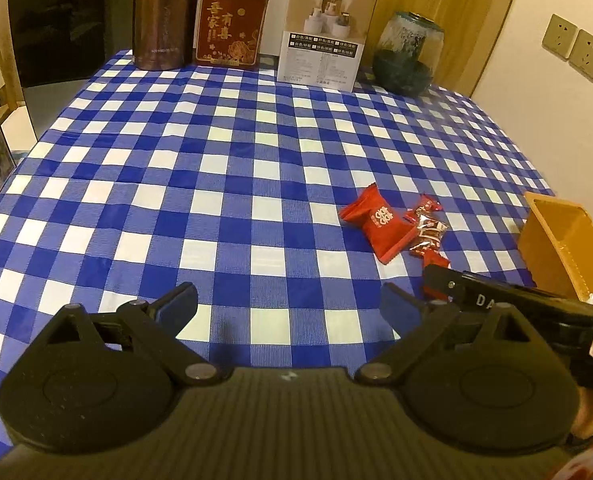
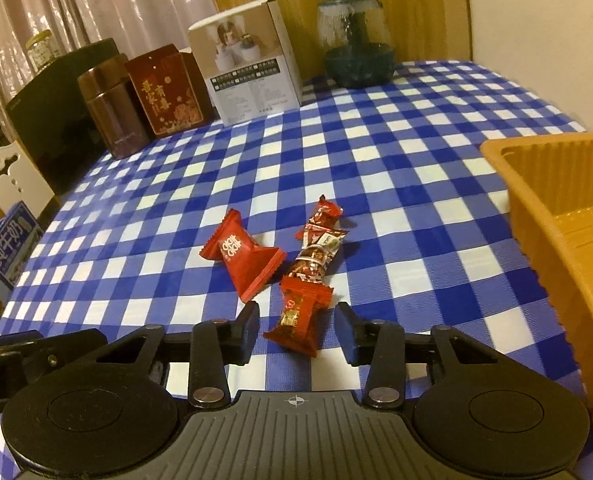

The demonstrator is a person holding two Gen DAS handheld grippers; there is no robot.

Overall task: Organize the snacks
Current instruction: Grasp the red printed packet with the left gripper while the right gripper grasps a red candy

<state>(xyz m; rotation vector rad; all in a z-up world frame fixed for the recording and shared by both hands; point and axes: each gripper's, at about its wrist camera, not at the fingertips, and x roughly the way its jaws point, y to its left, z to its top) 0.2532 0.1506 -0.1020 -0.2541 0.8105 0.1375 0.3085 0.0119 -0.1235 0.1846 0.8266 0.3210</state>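
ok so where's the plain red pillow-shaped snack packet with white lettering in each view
Left wrist: red pillow-shaped snack packet right of centre, on the checked cloth.
Right wrist: left of centre, just beyond the gripper's fingers.
Shared landmark: white cardboard box at the table's far edge.

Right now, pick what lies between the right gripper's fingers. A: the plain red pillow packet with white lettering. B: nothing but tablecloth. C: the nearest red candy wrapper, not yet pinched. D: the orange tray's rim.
C: in the right wrist view the nearest red candy wrapper lies between the right gripper's fingers, with gaps showing on both sides, so neither pad presses it.
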